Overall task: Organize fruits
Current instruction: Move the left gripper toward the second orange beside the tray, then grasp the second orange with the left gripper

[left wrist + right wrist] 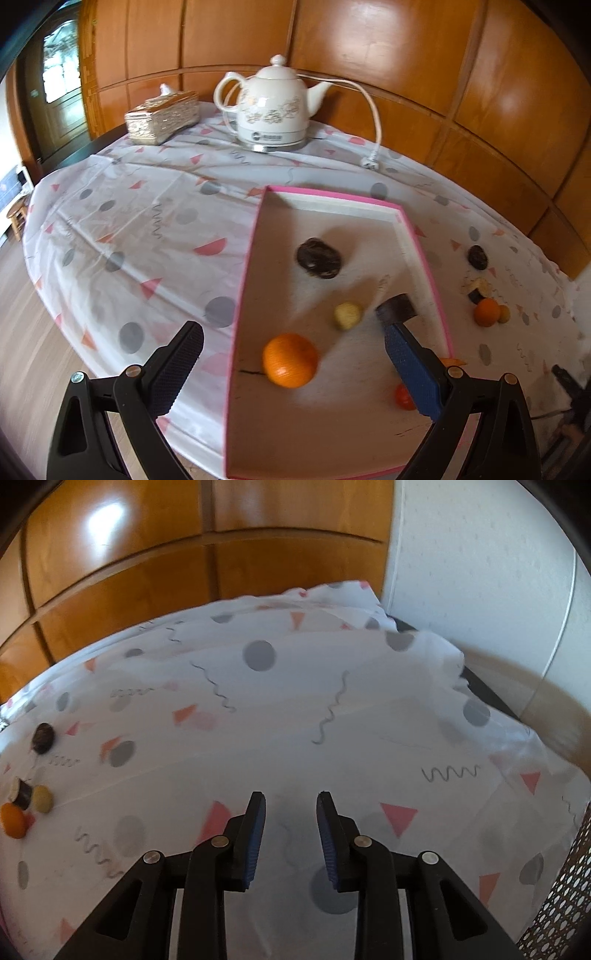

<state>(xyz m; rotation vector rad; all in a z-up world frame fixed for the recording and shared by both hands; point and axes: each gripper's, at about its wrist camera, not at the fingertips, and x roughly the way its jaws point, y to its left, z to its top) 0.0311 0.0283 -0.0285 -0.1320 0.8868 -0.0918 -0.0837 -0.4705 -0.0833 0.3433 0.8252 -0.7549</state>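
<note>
Left gripper (291, 328): jaws spread wide over the near end of the box, nothing between them – the orange just happens to sit in the gap.
Right gripper (291, 797): jaws partly apart, holding nothing, hanging over bare tablecloth (295, 709).
Box (428, 266): shallow pink-edged box lying flat on the table, pale inside.
In the box: a big orange (290, 360) near the front-left, a small yellowish fruit (347, 315) just behind it, a dark wrinkly fruit (318, 257) further back, a dark chunk (397, 308) right at the tip of the right-hand finger, and something small and red (403, 397) partly hidden behind that finger.
Still outside: a little cluster on the cloth to the right of the box – a small orange (487, 312) touching a small tan fruit (504, 314), a dark piece (475, 295) next to them, and another dark fruit (477, 257) a bit further back. Too blurry to name them properly.
Back of table: white teapot-style kettle (271, 110) with its cord unplugged, tissue box (162, 117) to its left.
</note>
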